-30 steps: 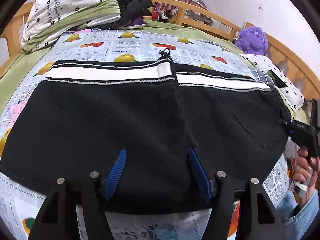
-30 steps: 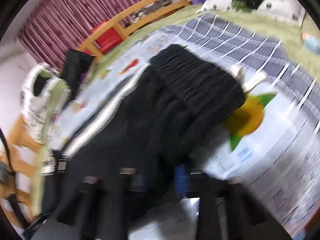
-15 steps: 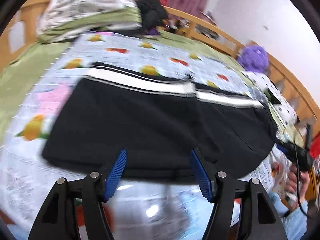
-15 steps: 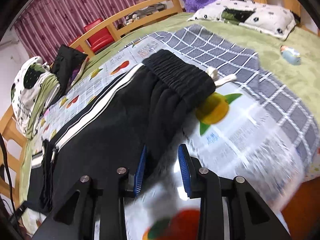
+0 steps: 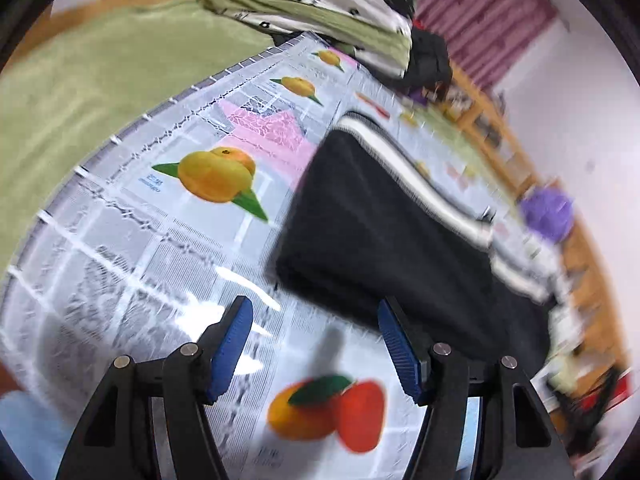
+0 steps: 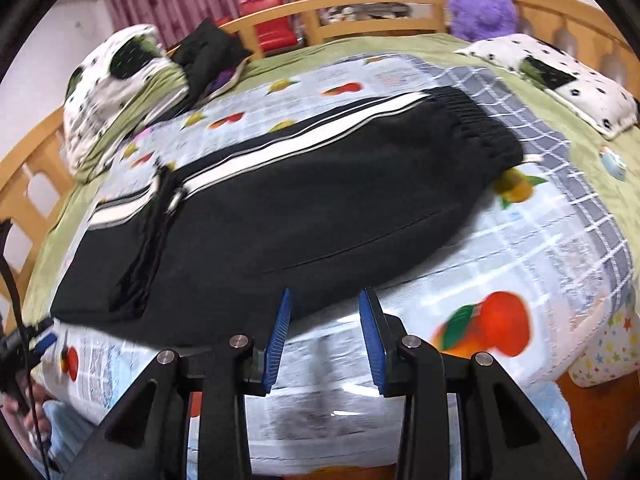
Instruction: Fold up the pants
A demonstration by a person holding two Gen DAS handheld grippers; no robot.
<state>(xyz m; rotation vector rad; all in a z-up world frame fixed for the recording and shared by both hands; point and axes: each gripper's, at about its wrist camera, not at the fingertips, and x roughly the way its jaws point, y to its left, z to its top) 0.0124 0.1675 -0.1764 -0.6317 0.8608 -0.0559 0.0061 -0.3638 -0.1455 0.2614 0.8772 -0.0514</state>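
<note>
The black pants (image 6: 320, 208) with white side stripes lie flat on the fruit-print sheet (image 6: 540, 248), one end folded over, the elastic waistband (image 6: 480, 128) at the far right. My right gripper (image 6: 325, 296) hovers just at their near edge; its jaws are opening and nothing is between them. In the left wrist view the pants (image 5: 380, 220) fill the right half. My left gripper (image 5: 314, 308) stands open over the sheet (image 5: 160, 280) at their near left corner, holding nothing. It shows at the far left (image 6: 24, 344) of the right wrist view, in a hand.
A pile of folded bedding (image 6: 116, 92) and dark clothes (image 6: 208, 56) lie at the far left of the bed. A spotted pillow (image 6: 560, 80) and a purple plush toy (image 6: 482, 8) sit at the far right. A wooden bed rail (image 6: 360, 4) runs behind.
My right gripper has let go of the pants' edge, opened and drawn back. My left gripper swung left off the pants to their corner, and its view has rolled.
</note>
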